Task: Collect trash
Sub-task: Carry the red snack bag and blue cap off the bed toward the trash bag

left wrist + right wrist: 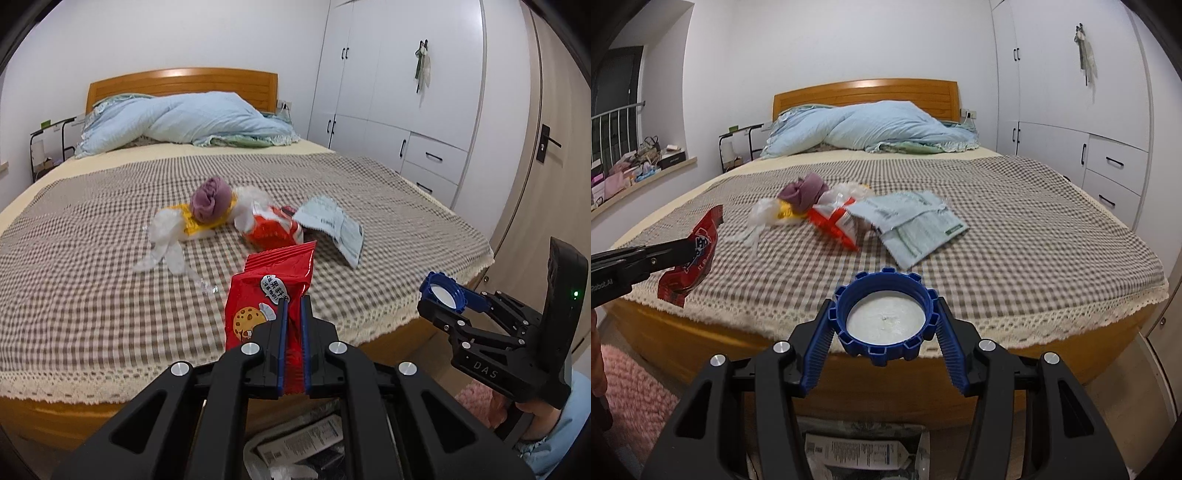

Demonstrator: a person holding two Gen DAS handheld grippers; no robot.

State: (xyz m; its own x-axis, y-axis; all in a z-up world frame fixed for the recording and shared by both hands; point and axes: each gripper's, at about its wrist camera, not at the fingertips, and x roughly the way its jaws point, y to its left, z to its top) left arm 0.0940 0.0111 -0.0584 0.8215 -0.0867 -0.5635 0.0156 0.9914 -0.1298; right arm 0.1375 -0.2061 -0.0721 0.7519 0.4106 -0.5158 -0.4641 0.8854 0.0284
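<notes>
Left gripper [292, 301] clamped tight on red snack wrapper [271, 291] – wrapper's lower end hidden between jaws. Right gripper [884, 314] part-open, pinching blue bottle cap [886, 317] by its ribbed sides, white liner facing camera. Both held at foot of bed [110, 373]. Mid-bed heap: purple cloth [210, 199], clear plastic [166, 240], orange-white packet [273, 229], pale paper bag [916, 225] – print blurred. Window ledge clutter [639, 162] only in right view. Below grippers, printed packets cut off.

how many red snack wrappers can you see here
2. One red cookie wrapper is pinched in the left gripper, off the bed. One red-and-white wrapper lies in the trash pile on the checked bedspread. More may hide under the pile.
</notes>
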